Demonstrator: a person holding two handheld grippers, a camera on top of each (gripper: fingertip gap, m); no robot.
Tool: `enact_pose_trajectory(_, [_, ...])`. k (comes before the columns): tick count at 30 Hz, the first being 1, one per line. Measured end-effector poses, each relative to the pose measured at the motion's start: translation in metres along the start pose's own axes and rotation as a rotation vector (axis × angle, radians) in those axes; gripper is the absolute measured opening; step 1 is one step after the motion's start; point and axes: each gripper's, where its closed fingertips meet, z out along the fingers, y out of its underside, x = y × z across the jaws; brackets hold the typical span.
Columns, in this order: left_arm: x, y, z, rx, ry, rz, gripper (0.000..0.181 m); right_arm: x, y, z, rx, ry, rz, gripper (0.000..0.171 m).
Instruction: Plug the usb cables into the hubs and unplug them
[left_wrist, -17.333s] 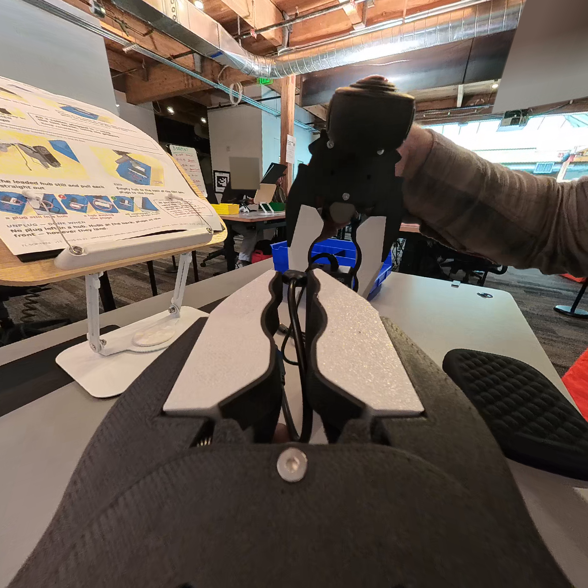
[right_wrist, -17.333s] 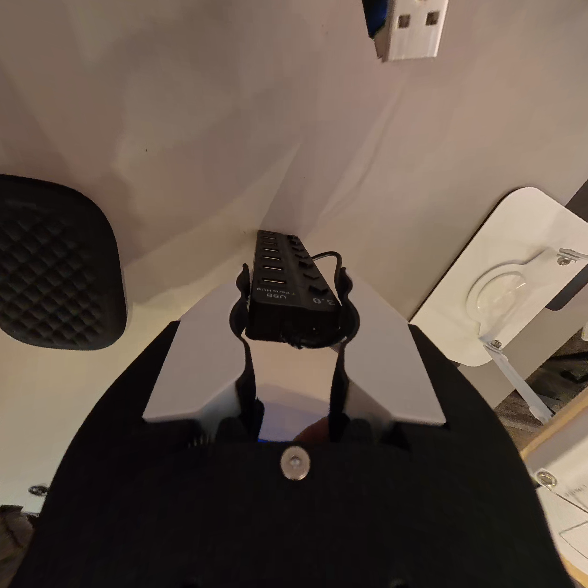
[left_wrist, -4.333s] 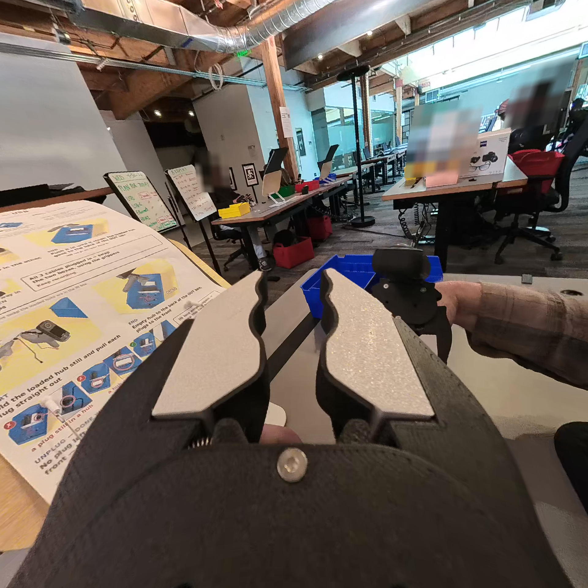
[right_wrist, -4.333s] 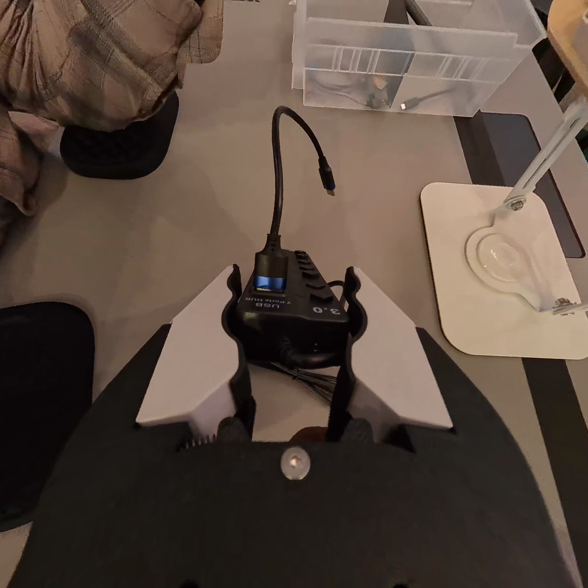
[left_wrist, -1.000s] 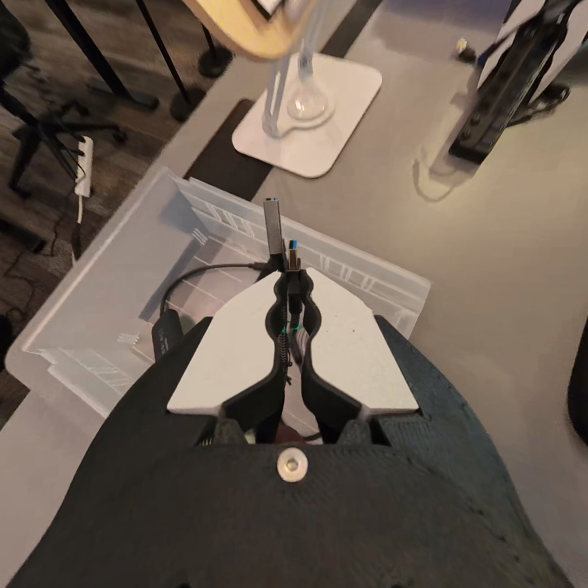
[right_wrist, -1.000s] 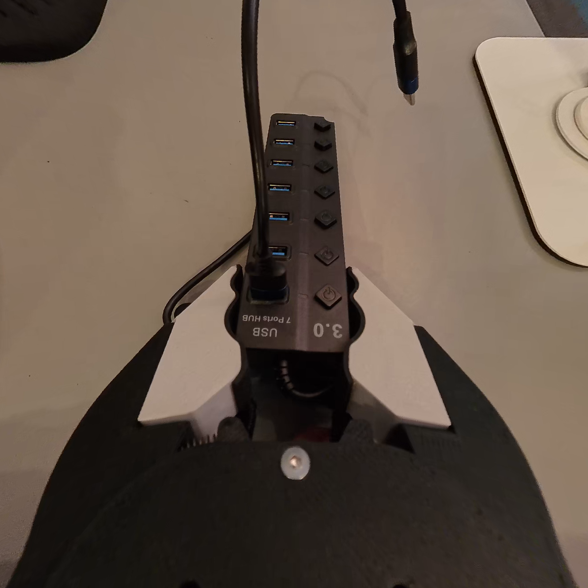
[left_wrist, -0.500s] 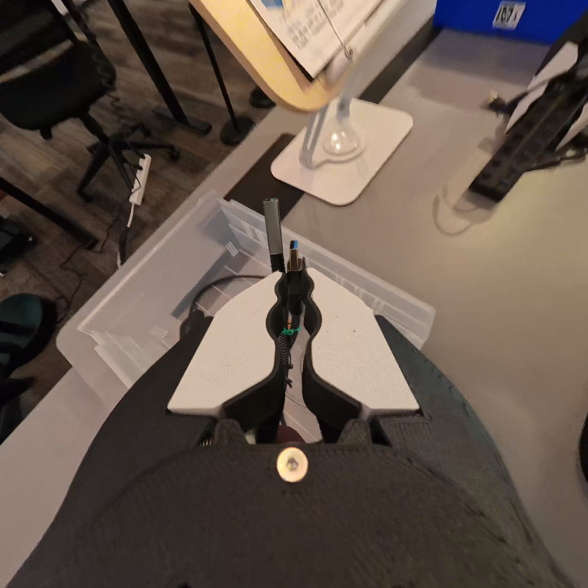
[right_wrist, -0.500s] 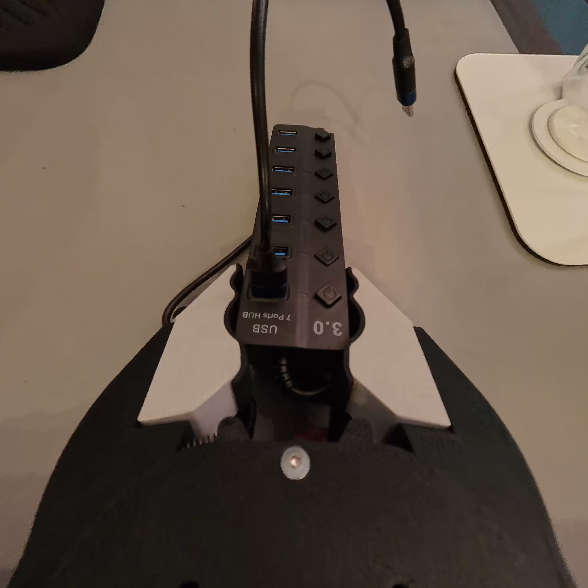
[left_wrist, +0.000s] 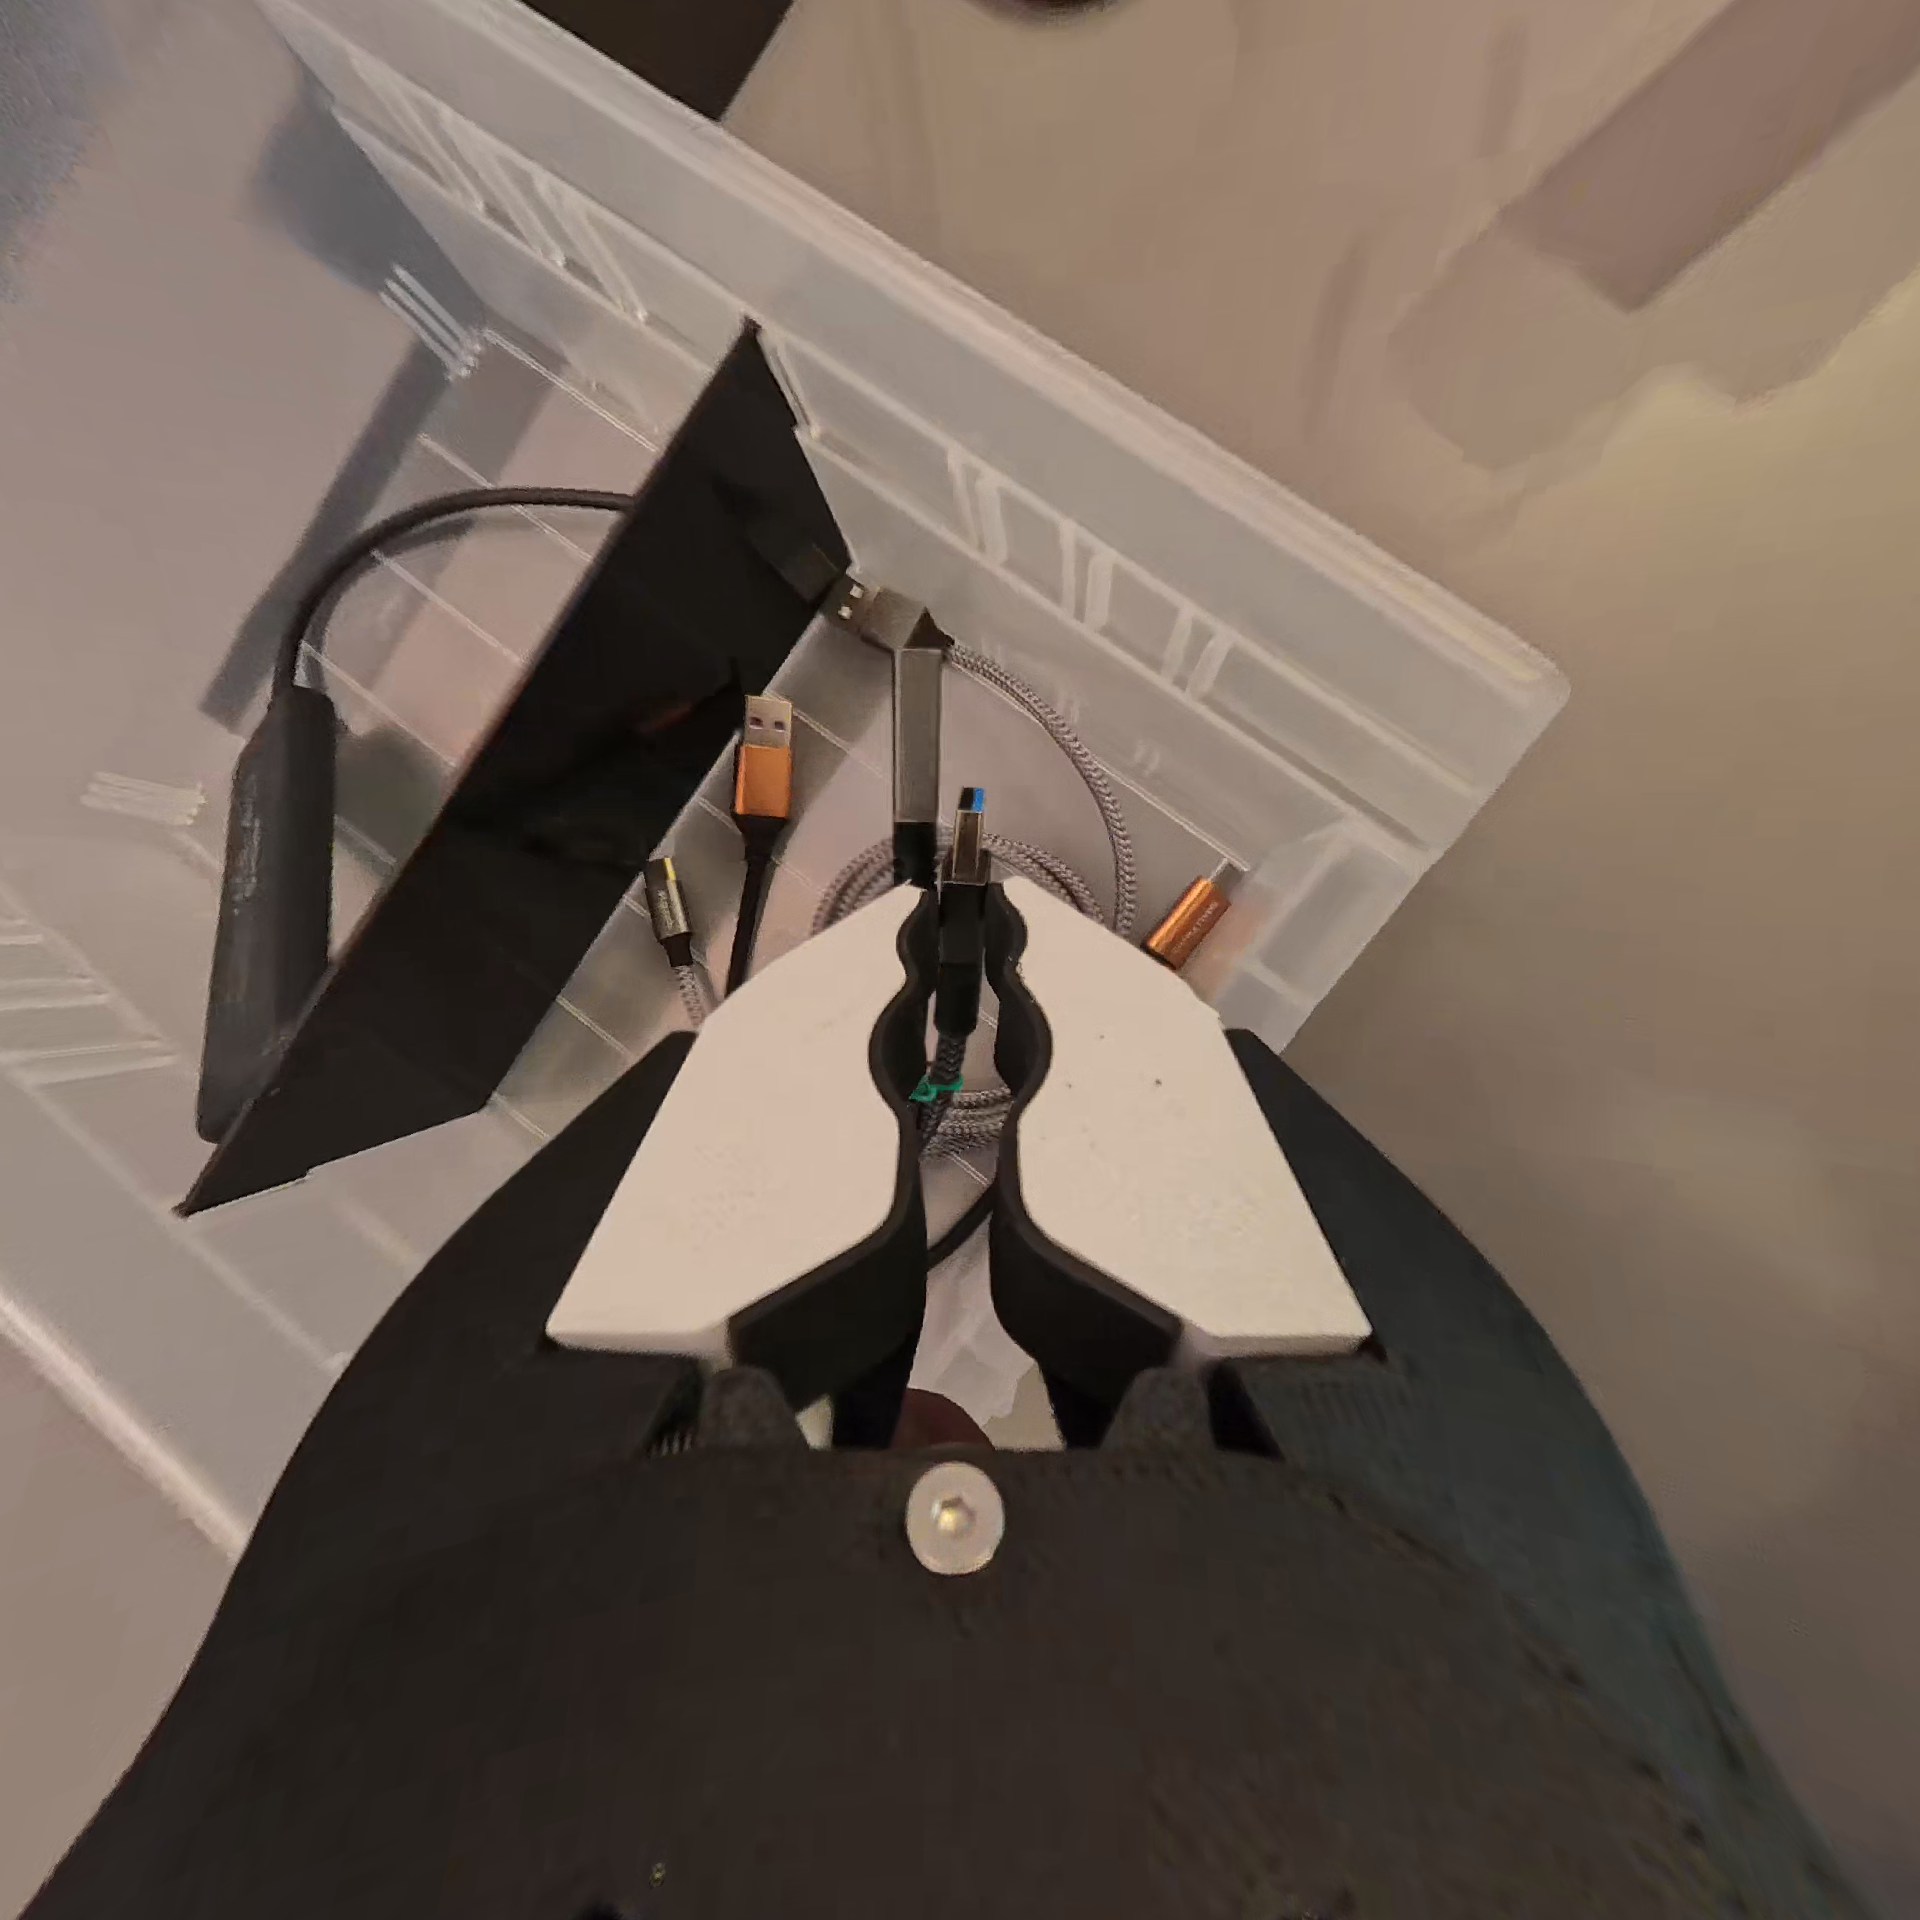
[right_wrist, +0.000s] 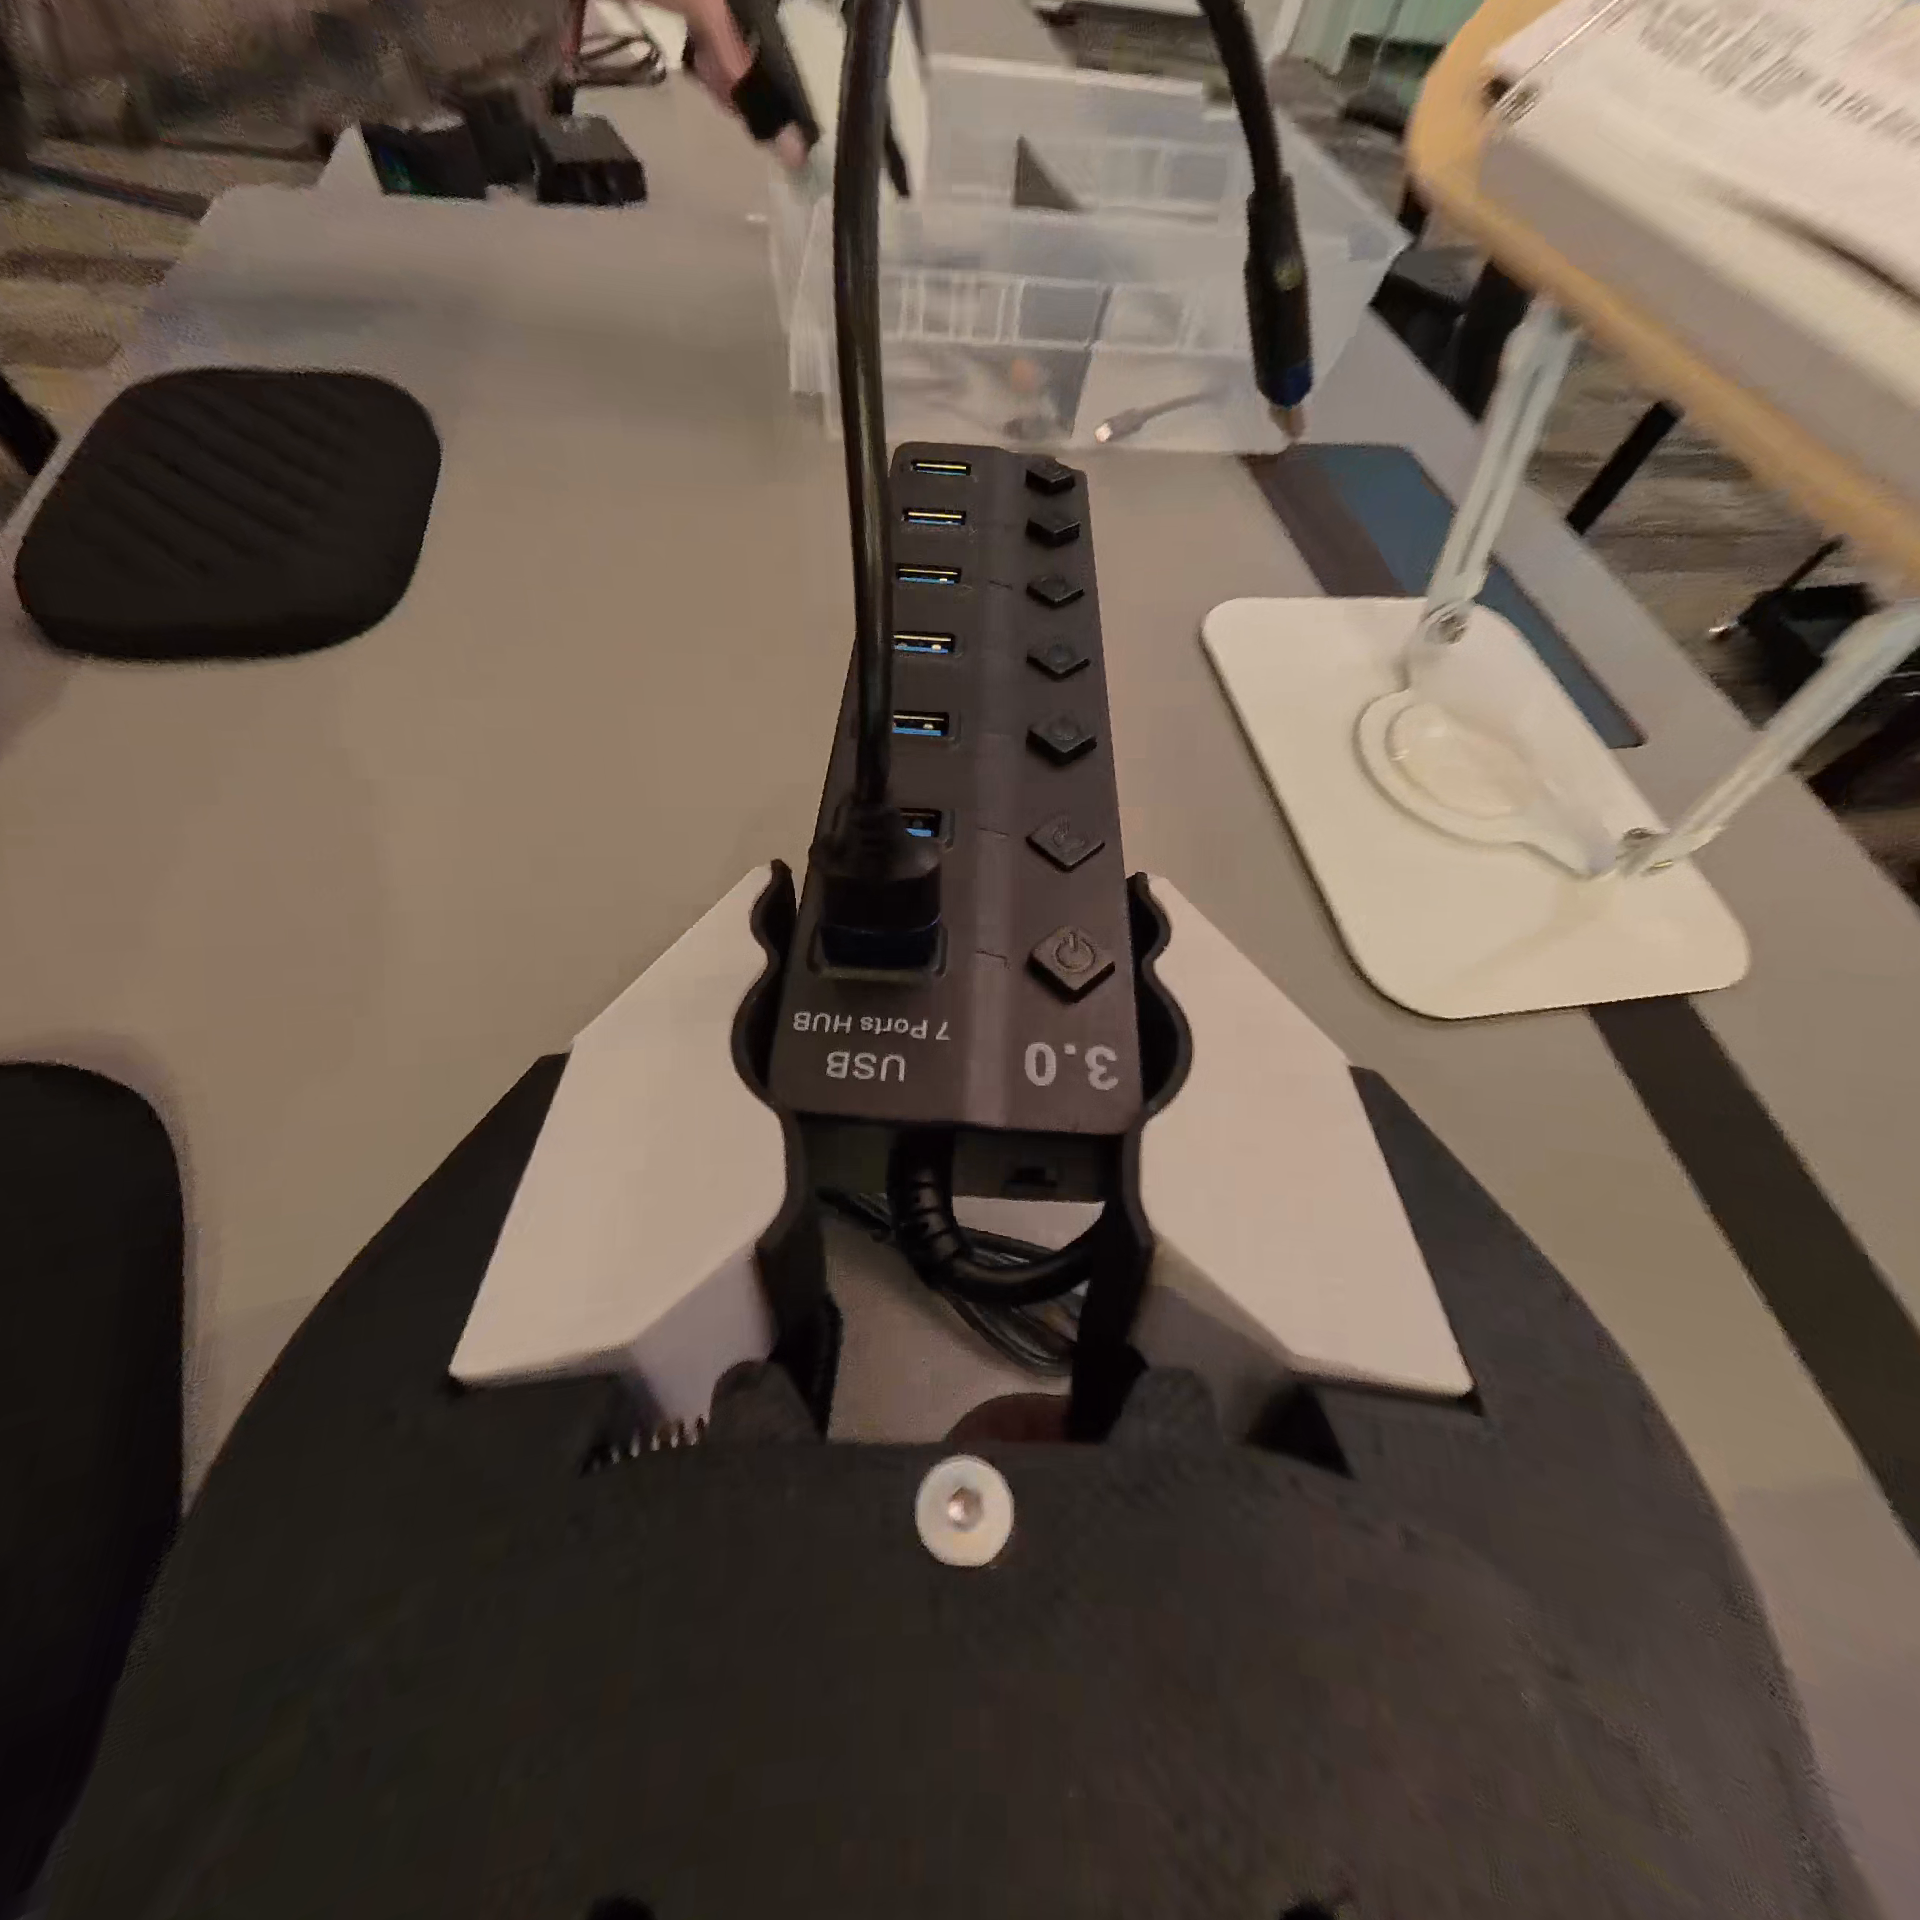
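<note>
— Right wrist view first: what is seen of the surface and the room?

— A pale grey desk (right_wrist: 540, 790) is shown, with a dark strip along its far right side. Two black pads (right_wrist: 229, 509) are laid on it at the left. A white stand base (right_wrist: 1455, 831) is set at the right, and a tilted board with a printed sheet (right_wrist: 1714, 177) is carried above it. A clear plastic bin (right_wrist: 1049, 301) is placed at the far end; the background beyond is blurred.

— And the hub?

— A black USB hub (right_wrist: 987, 727) is clamped by its near end between the jaws of the right hand-held gripper (right_wrist: 961, 1029), which are closed against its sides. A black cable (right_wrist: 862, 416) is plugged into the nearest port and is arched upward; its free end (right_wrist: 1283, 312) is hung at the upper right.

— What is shown in the left wrist view?

— The same clear bin (left_wrist: 1143, 540) is seen from above, divided by a black panel (left_wrist: 582, 790). Orange-tipped plugs (left_wrist: 764, 769) and coiled braided cable are held in the right compartment, a dark hub (left_wrist: 260, 883) in the left.

— And that gripper?

— The left hand-held gripper (left_wrist: 961, 935) is nearly closed on a braided cable's blue-tipped USB plug (left_wrist: 966, 862), which is pointed forward over the bin.
</note>
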Motion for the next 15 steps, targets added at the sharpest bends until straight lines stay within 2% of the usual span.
enact_pose_trajectory(6, [0.005,0.012,0.018,-0.061,-0.006,-0.001,0.008,0.031,-0.049,-0.053,0.056,0.155,-0.01,0.062])
enact_pose_trajectory(15, [-0.001,0.013,0.022,-0.049,-0.042,-0.013,0.011,0.101,-0.13,-0.166,0.097,0.444,-0.088,0.062])
